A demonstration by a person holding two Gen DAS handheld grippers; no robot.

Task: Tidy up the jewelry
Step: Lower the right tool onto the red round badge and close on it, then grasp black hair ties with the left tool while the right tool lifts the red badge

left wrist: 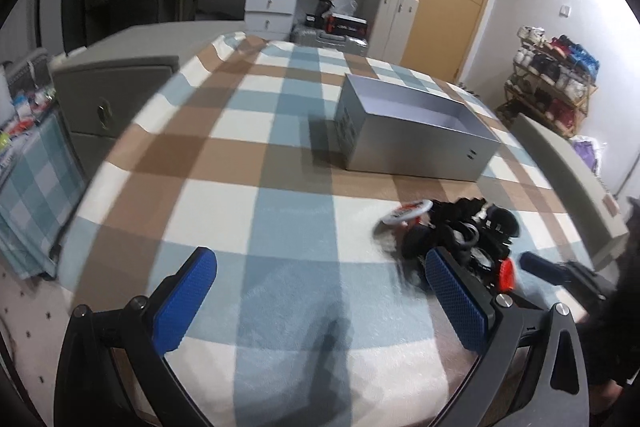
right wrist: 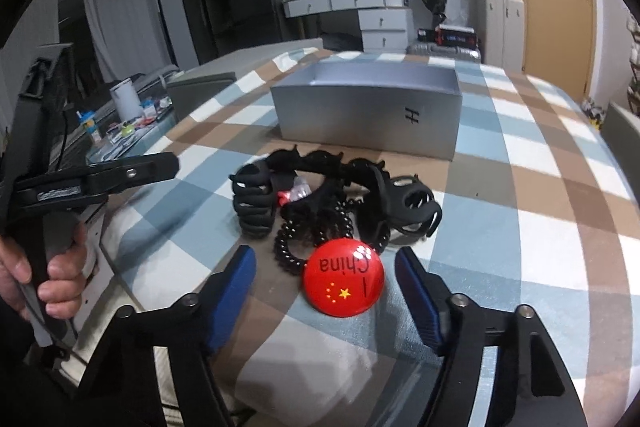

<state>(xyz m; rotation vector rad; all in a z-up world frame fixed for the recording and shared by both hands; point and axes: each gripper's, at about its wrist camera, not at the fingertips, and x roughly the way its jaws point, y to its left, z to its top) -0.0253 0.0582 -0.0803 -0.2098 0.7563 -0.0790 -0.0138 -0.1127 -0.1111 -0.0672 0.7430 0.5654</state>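
A pile of black hair claws and coil hair ties lies on the checked blanket, with a red round "China" badge at its near edge. My right gripper is open, its blue pads on either side of the badge, just above it. An open grey box stands behind the pile. In the left wrist view my left gripper is open and empty, left of the pile; a white round badge lies tilted at the pile's left edge. The grey box is beyond it.
The checked blanket covers a bed or table. A grey cabinet stands at its left. The left gripper's body and the hand holding it show at the left of the right wrist view. A shoe rack is far right.
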